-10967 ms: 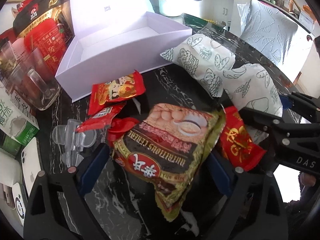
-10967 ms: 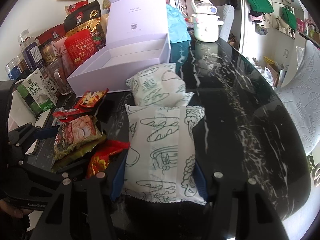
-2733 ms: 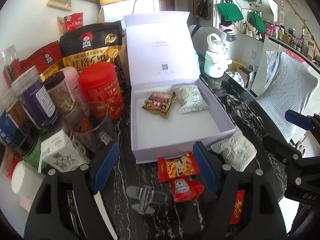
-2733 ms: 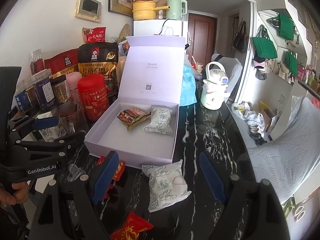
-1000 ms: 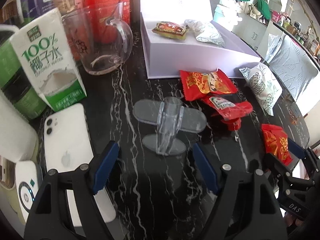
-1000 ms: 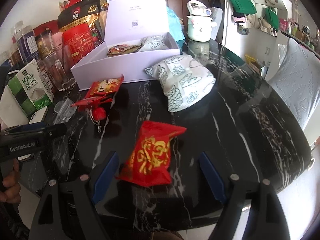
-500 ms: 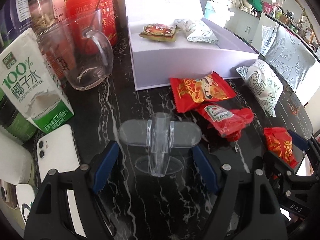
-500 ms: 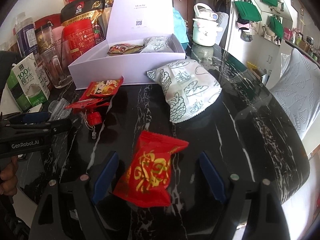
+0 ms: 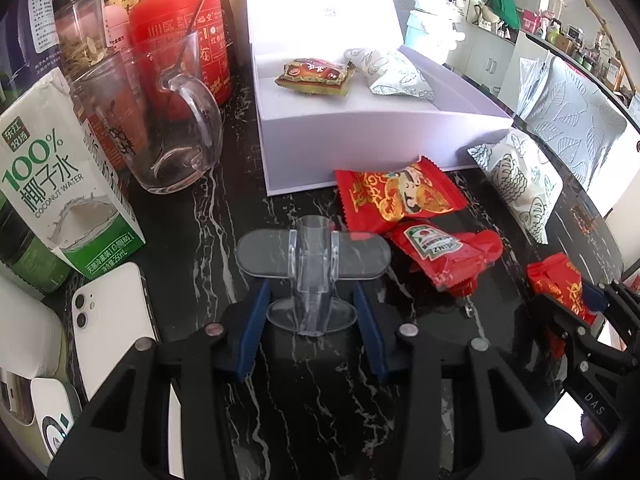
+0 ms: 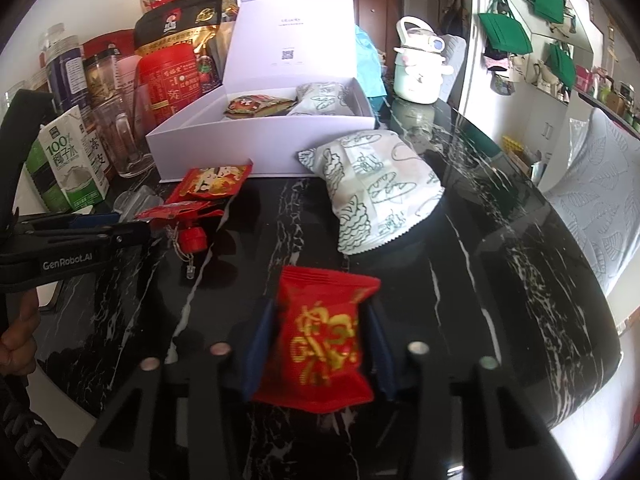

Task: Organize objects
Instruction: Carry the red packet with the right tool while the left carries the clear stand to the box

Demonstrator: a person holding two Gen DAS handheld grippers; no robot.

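Clearly mid-pickup on both sides. Closing the left gripper (image 9: 310, 292) around a clear plastic piece (image 9: 314, 248) at lower centre of the left view, blue fingers (image 9: 252, 328) touching the edges of its smaller disc, the wider disc and upright tube jutting out ahead; probably taken low because that is where the part is narrow enough to fit. Closing the right gripper (image 10: 320, 308) likewise on a red packet (image 10: 324, 340) at lower centre of the right view, fingers (image 10: 258, 344) pressing its two long sides and crinkling the foil, the packet's lower half between them. Angled down at the black marble desk (image 10: 480, 280) with both tools, to come at flat things from above. Judging by the open white box (image 9: 360, 160) in the upper middle, lid up, with a brown packet (image 9: 314, 74) and a patterned packet (image 9: 390, 70) lying inside at the back, likely gathering loose items into it. Waiting outside the box's front wall: a cartoon packet (image 9: 396, 194), a ketchup sachet (image 9: 440, 248) touching it, and a patterned pouch (image 10: 380, 196) to the right. Worth watching the slick plastic for slipping, and the phone (image 9: 112, 316) and glass mug (image 9: 172, 120) close by on the left.
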